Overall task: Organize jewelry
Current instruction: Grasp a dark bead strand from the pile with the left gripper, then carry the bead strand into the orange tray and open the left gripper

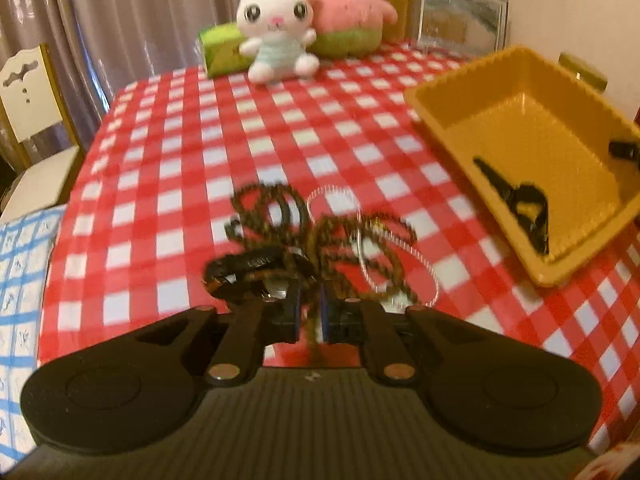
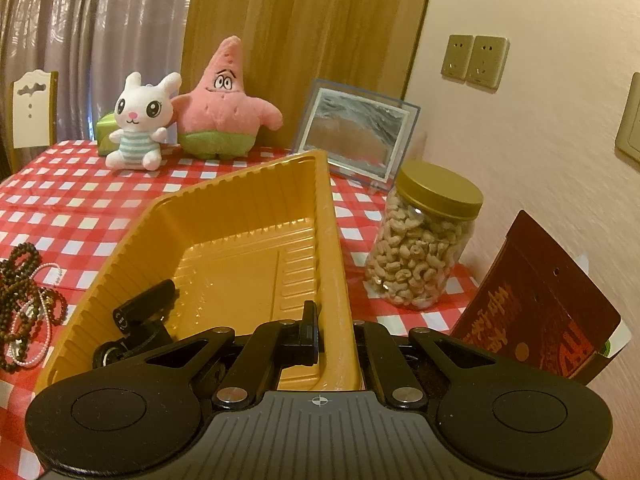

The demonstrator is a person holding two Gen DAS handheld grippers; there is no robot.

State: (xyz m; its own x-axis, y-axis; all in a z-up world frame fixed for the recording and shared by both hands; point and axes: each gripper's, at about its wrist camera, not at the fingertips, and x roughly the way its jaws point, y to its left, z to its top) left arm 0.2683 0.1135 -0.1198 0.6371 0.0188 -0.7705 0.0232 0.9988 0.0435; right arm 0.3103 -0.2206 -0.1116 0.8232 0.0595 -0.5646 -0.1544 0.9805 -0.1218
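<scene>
**Tray pinned by the wall, beads pinched by a strand**

The yellow tray (image 2: 224,216) is the largest piece — thin, ribbed plastic, light and likely to flex or skid on the checked tablecloth (image 1: 200,140). The right gripper (image 2: 334,340) holds it by the near wall: one finger stands inside the tray and the other outside, closed on the rim, and the tray appears tipped up toward the camera. A dark, strap-like item (image 2: 140,312) already lies in its near left corner; what it is cannot be told.

Next in size, the dark bead necklace (image 1: 320,236) sprawls in loose loops on the cloth just ahead of the left gripper (image 1: 310,316), tangled with a thin pale chain (image 1: 396,248). It will handle as limp and light, apt to snag and drag its neighbours along. The left gripper's jaws are nearly together, and a strand of the beads seems caught between them, though blur hides the contact — a single strand is a fair hold, but the tangle may come up with it.

A black bracelet (image 1: 248,264) lies touching the left fingertip, stiffer than the beads.
</scene>
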